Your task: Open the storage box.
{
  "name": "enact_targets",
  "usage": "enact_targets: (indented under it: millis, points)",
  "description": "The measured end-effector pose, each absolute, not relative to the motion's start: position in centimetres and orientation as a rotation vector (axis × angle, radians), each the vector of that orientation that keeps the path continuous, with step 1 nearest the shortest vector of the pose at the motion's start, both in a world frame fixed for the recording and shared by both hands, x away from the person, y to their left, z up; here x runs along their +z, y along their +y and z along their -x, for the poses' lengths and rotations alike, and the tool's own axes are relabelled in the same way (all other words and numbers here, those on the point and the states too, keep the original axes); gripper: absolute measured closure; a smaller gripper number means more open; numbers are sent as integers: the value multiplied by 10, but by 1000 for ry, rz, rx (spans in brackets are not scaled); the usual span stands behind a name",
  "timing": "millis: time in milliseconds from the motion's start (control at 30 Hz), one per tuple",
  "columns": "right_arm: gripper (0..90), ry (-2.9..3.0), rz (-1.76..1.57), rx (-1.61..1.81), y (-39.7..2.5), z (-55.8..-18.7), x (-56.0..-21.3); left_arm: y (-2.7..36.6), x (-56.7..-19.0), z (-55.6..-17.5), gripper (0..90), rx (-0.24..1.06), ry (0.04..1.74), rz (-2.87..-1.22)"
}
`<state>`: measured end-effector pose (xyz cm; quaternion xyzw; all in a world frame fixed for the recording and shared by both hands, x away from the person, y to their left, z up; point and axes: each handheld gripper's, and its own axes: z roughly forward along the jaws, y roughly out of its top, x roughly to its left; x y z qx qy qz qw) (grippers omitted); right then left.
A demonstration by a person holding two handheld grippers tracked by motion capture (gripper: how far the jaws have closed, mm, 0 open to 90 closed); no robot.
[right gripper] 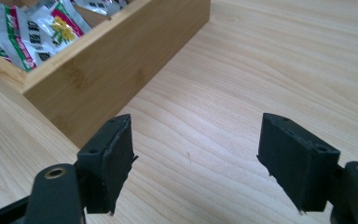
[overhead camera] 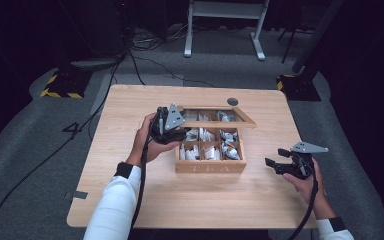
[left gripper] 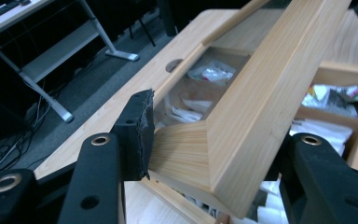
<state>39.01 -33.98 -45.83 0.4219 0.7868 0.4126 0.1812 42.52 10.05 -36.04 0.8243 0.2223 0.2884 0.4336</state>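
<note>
One wooden tea box [overhead camera: 210,167] sits near table centre, slightly toward 3 o'clock; front wall is stamped "TEA". Its hinged lid [overhead camera: 215,116], a wood frame w/ clear pane, is raised off the box and tilts back toward 12 o'clock. Compartments hold white tea sachets [overhead camera: 211,144], several per cell; exact count cannot be told.

Left gripper [overhead camera: 172,131] is at the lid's 9 o'clock corner, above the box's left edge. In the left gripper view the lid frame corner [left gripper: 242,121] lies between the two black jaws: left pad [left gripper: 137,133] touches the wood face, right jaw sits against the opposite side of the frame. Jaws clamped on lid. Person's left hand [overhead camera: 147,142] wraps the gripper body; white sleeve [overhead camera: 115,205] enters from 6 o'clock. Grey plate rides on top of the gripper.

Right gripper [overhead camera: 277,164] hovers over bare table at 3 o'clock of the box, well apart from it, pointing toward 9 o'clock. In the right gripper view both pads stand wide apart w/ nothing between them, only table [right gripper: 242,70] beneath; box corner [right gripper: 116,51] w/ a green-red printed sachet [right gripper: 37,28] lies at 11 o'clock. Jaws spread, empty. Right hand [overhead camera: 307,182] holds it; cable trails to 6 o'clock.

Table top [overhead camera: 130,100] is pale wood, w/ a round grommet [overhead camera: 232,101] near the 12 o'clock edge. Grey floor and a white desk frame [overhead camera: 225,25] lie beyond.
</note>
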Motion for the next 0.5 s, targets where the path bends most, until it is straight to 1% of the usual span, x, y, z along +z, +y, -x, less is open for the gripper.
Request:
enact_targets:
  millis: [500]
  points:
    - [266, 2272, -1169, 1174, -336, -393, -470, 105, -343, -446, 520, 687, 588, -1988]
